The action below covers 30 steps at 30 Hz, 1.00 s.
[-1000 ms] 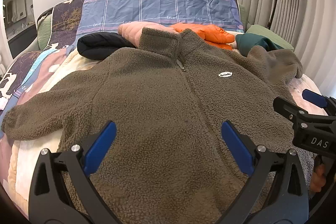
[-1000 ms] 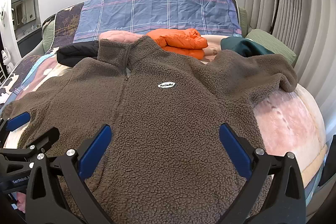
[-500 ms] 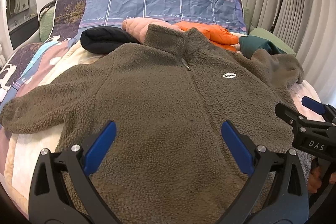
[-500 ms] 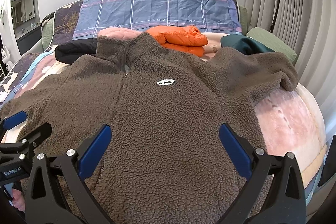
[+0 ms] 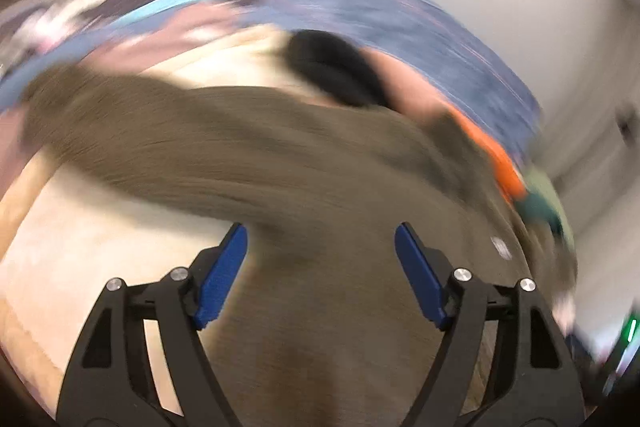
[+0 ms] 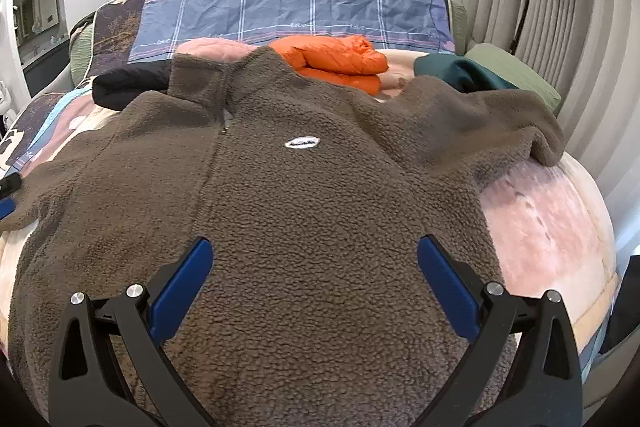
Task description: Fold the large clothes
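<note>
Fleece jacket (image 6: 304, 227) lies flat on the bed (image 6: 552, 227), unfolded.
Both hand-held grippers, left (image 5: 320, 279) and right (image 6: 314, 287), hover spread over its hem; collar points away.

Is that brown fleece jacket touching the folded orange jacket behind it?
Cannot tell. In the right wrist view the fleece jacket collar overlaps the orange jacket, hiding any contact or gap; the left wrist view is too blurred.

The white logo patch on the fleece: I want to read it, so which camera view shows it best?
The right wrist view. There the logo patch is sharp and near the centre of the fleece, though its lettering is too small to read. The left wrist view is motion-blurred, showing it only as a pale smear.
</note>
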{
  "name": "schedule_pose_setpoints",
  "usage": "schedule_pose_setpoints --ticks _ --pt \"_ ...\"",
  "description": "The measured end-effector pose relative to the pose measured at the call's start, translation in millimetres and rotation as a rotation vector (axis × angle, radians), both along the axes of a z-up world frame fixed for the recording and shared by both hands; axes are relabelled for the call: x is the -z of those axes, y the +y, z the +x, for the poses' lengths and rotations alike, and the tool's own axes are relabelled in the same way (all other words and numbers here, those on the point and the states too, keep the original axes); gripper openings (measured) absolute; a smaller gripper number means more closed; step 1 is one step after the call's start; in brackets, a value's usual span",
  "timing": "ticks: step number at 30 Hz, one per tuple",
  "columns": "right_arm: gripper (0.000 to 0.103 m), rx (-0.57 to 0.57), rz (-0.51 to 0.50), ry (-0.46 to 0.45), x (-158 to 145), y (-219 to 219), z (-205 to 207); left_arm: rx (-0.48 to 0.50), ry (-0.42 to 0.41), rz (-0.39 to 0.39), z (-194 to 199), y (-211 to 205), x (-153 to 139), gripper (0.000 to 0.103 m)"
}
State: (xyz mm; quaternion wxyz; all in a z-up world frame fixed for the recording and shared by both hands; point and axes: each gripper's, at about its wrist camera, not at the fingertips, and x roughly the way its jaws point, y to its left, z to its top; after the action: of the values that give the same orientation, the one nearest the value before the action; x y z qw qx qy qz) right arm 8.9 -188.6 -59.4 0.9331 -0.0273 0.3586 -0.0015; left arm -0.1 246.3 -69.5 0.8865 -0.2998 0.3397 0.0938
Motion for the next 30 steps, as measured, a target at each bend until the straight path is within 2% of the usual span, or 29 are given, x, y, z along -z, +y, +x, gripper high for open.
schedule_pose_setpoints --ticks 2,5,8,11,13,14,15,16,17,18,19,22,25,26,28,30 --pt "0.102 0.015 0.000 0.003 2 -4 0 -0.173 0.045 -0.081 -9 58 21 0.082" --pt "0.102 0.031 0.001 0.012 5 -9 2 -0.319 0.093 -0.126 -12 123 45 0.085" --pt "0.102 0.036 0.001 0.013 5 -9 2 -0.405 0.119 -0.177 -9 170 64 0.088" --pt "0.102 0.037 -0.006 0.011 5 -9 2 -0.476 0.170 -0.201 0 197 77 0.089" --pt "0.102 0.043 -0.006 0.012 5 -10 2 -0.510 0.163 -0.212 4 205 81 0.082" --pt "0.102 0.048 -0.007 0.014 6 -12 2 -0.522 0.153 -0.192 5 209 80 0.075" --pt "0.102 0.055 -0.008 0.015 6 -13 2 -0.520 0.138 -0.163 8 211 75 0.054" --pt "0.102 0.066 -0.009 0.017 7 -16 2 -0.504 0.122 -0.135 10 210 71 0.028" --pt "0.102 0.075 -0.007 0.019 7 -19 2 -0.476 0.096 -0.120 17 205 62 0.016" --pt "0.102 0.082 -0.004 0.019 7 -21 3 -0.459 0.066 -0.125 21 203 54 0.013" --pt "0.102 0.090 0.002 0.019 7 -24 3 -0.447 0.035 -0.125 23 200 45 0.012" --pt "0.102 0.098 0.010 0.009 7 -27 3 -0.348 -0.056 0.000 45 159 -6 0.012" --pt "0.102 0.096 0.018 0.009 8 -28 5 -0.144 -0.165 0.082 67 89 -55 0.012" --pt "0.102 0.095 0.021 0.011 8 -28 5 -0.044 -0.201 0.120 78 53 -72 0.012" --pt "0.102 0.092 0.030 0.012 8 -30 5 0.134 -0.238 0.165 94 -12 -90 0.013" --pt "0.102 0.091 0.033 0.008 7 -31 4 0.288 -0.253 0.176 105 -64 -94 0.013"
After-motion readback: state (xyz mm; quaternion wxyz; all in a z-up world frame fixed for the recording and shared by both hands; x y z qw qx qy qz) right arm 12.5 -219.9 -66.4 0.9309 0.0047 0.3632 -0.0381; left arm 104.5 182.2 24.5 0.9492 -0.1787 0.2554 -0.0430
